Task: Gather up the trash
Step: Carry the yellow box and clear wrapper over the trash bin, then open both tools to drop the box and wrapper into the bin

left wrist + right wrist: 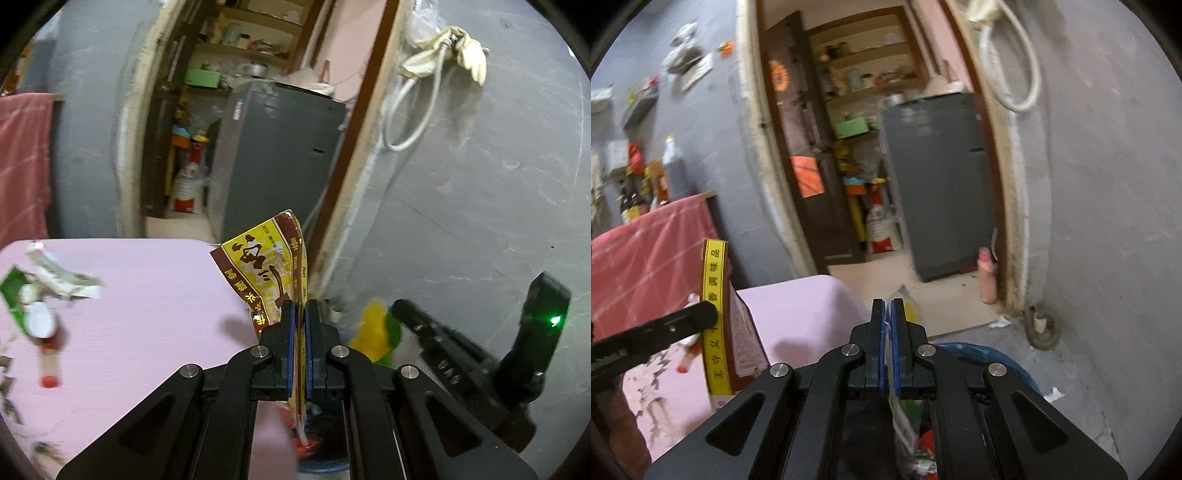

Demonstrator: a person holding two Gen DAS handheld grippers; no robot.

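Grippers | L hand-held gripper (299,308) clamped on yellow-brown sachet (266,269), frame ctr, over pink table (147,295) edge | R hand-held gripper (887,308) clamped on clear wrapper (905,424), lower ctr, above blue-lined bin (1004,358) | more litter (55,280) on table, left

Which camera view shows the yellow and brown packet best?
The left wrist view: the yellow and brown packet faces the camera, printed front visible, pinched in the left gripper. The right wrist view shows it only edge-on at the left, partly behind that gripper's finger.
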